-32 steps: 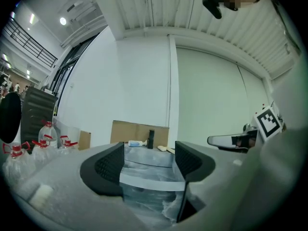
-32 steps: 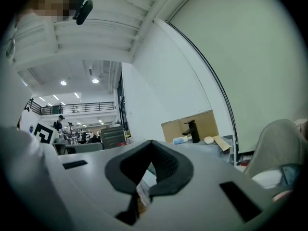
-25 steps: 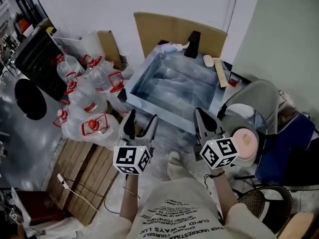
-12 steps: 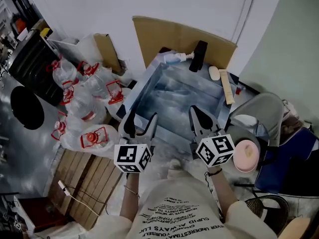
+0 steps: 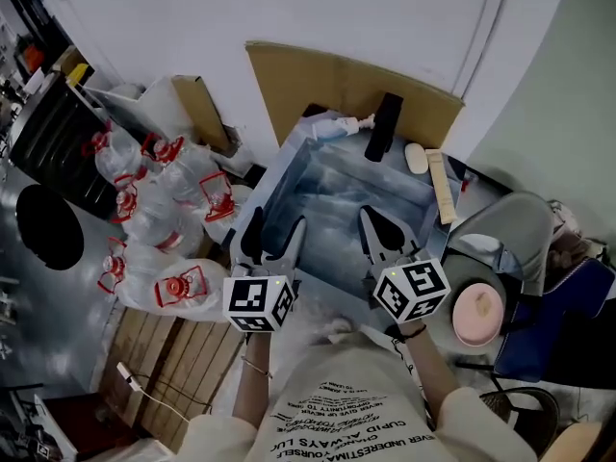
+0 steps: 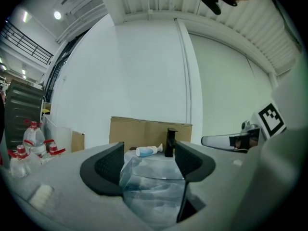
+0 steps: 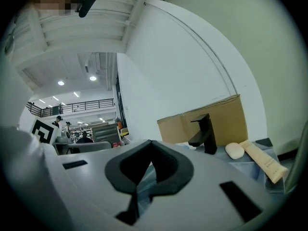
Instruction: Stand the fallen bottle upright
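The fallen bottle (image 5: 339, 126), white with a blue band, lies on its side on the sink's back ledge, just left of the black faucet (image 5: 385, 128). It also shows in the left gripper view as the bottle (image 6: 147, 151) beside the faucet (image 6: 171, 142). My left gripper (image 5: 275, 227) hovers over the sink's near rim, open and empty, far short of the bottle. My right gripper (image 5: 371, 218) hangs beside it over the basin, its tips touching, shut on nothing. The same states show up close: left gripper (image 6: 149, 160), right gripper (image 7: 150, 144).
The sink (image 5: 289, 166) is lined with clear plastic film. A soap bar (image 5: 416, 158) and a beige tube (image 5: 443, 186) lie on its right ledge. Cardboard (image 5: 346, 80) leans on the wall behind. Several red-capped water jugs (image 5: 164, 191) crowd the left; a grey chair (image 5: 505, 229) stands right.
Both grippers have moved forward from the floor side to over the sink's near rim. The bottle has stayed lying where it was.
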